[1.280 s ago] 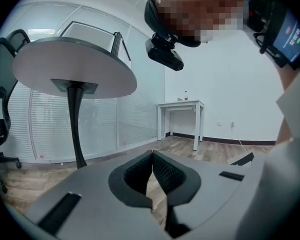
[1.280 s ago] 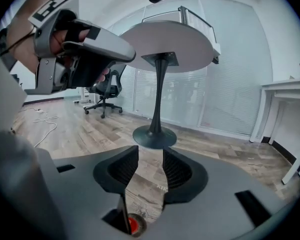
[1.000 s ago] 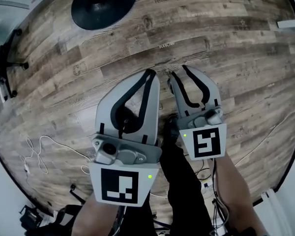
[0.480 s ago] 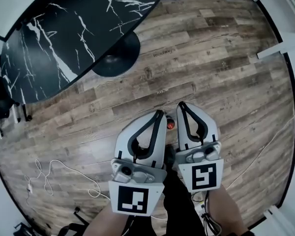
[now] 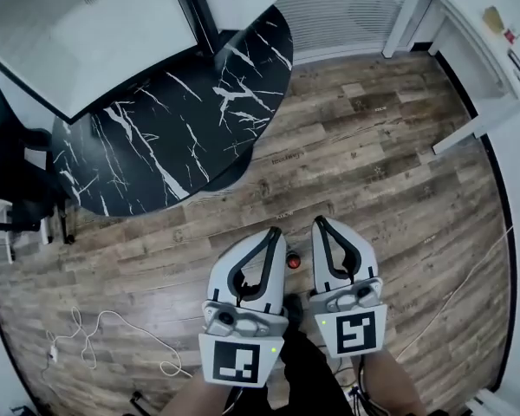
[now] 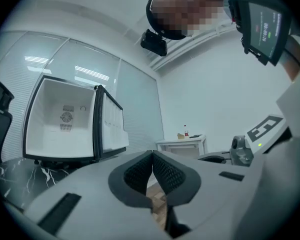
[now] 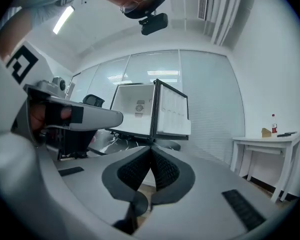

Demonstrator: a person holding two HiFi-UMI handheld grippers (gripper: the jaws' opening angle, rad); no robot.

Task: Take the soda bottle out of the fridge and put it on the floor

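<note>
In the head view my left gripper (image 5: 275, 230) and right gripper (image 5: 318, 221) are held side by side high above the wooden floor (image 5: 399, 189), both shut and empty. Between them, far below on the floor, shows a small red round top (image 5: 293, 261); it looks like the soda bottle's cap from above. The white fridge (image 5: 87, 42) stands open and empty on the black marble table (image 5: 182, 146). In the left gripper view the left gripper (image 6: 152, 156) points level towards the fridge (image 6: 60, 119). The right gripper (image 7: 151, 151) faces the fridge (image 7: 135, 111) too.
The fridge door (image 7: 172, 115) hangs open to the right. A white side table (image 7: 265, 146) at the right wall carries a small red-capped bottle (image 7: 274, 124). A white cable (image 5: 87, 345) lies on the floor at the lower left. A black chair (image 5: 9, 163) stands at the left.
Both grippers have risen well away from the floor, and the table and open fridge have come into the head view. The right jaws, slightly apart a second ago, have closed with nothing in them.
</note>
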